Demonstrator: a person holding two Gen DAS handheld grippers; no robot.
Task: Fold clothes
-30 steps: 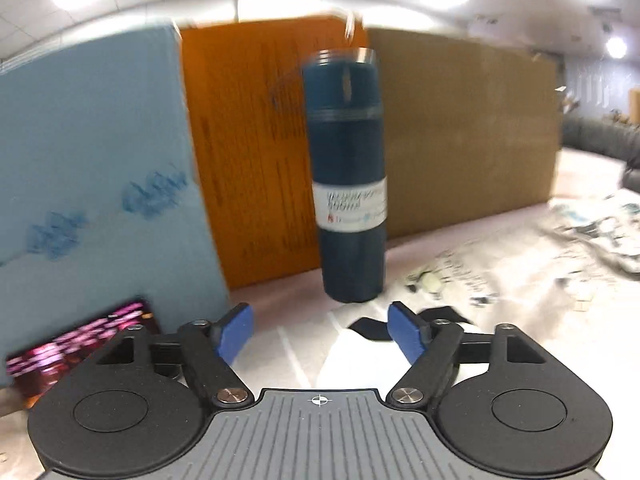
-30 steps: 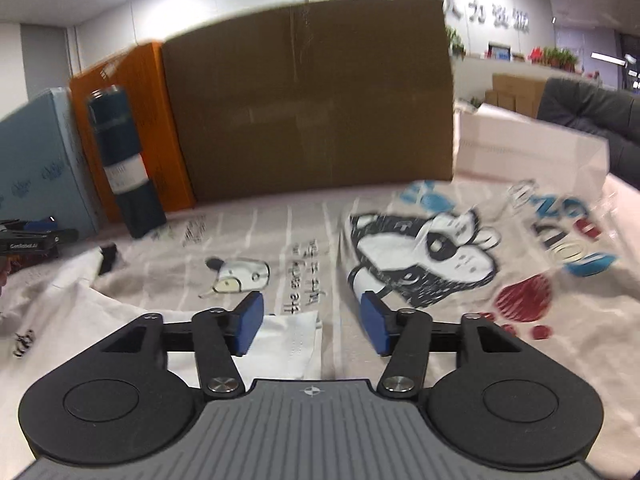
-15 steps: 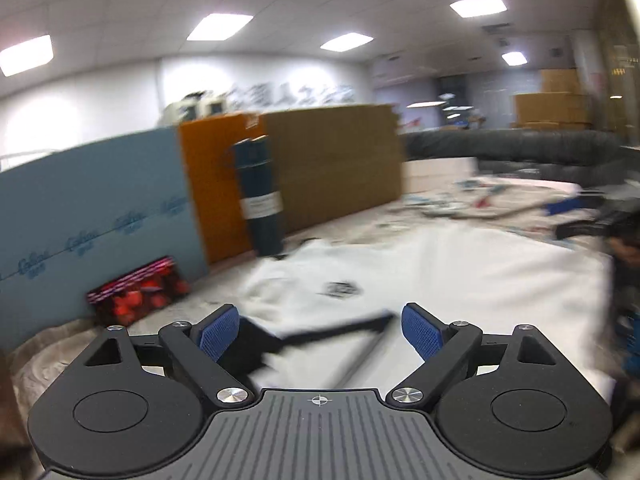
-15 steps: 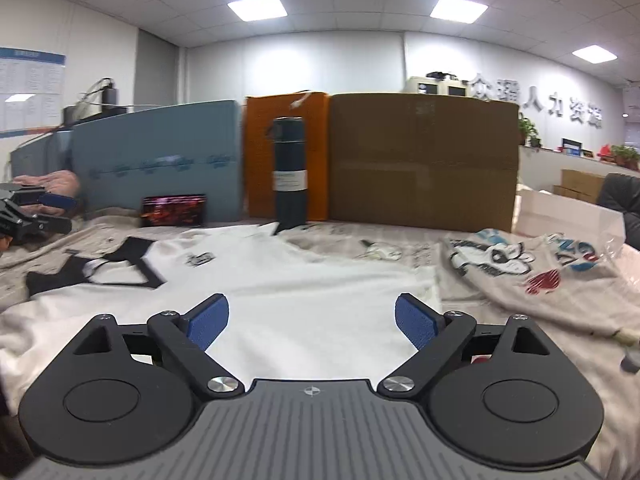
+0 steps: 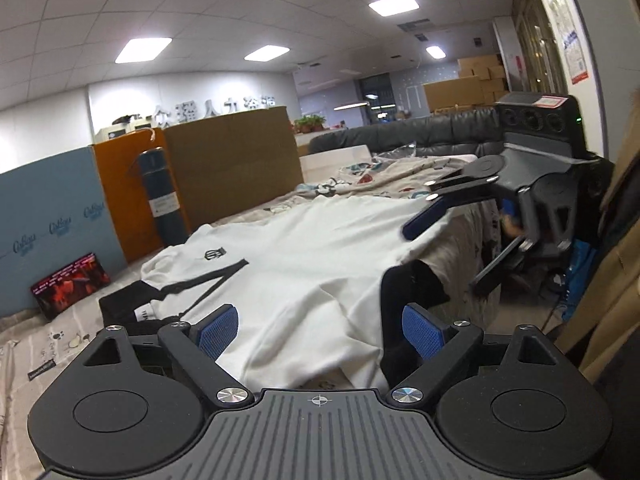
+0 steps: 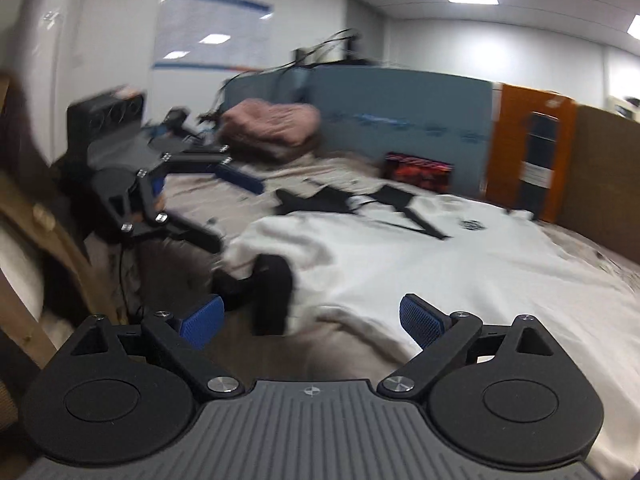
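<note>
Both grippers pulled back, jaws wide, white shirt (image 5: 320, 248) flat

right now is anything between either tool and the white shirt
Nothing visible is. The left tool is open right at the white shirt, its near edge running between the pads. The right tool is open over the hem by the black sleeve. The blue bottle stands far behind, beyond the collar.

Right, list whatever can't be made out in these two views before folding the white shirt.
- White shirt: near hem hidden behind the left gripper body, left wrist view.
- Shirt's chest logo: blurred, right wrist view.
- Label on the dark cylinder: too small.
- Black sleeve: motion-blurred, right wrist view.
</note>
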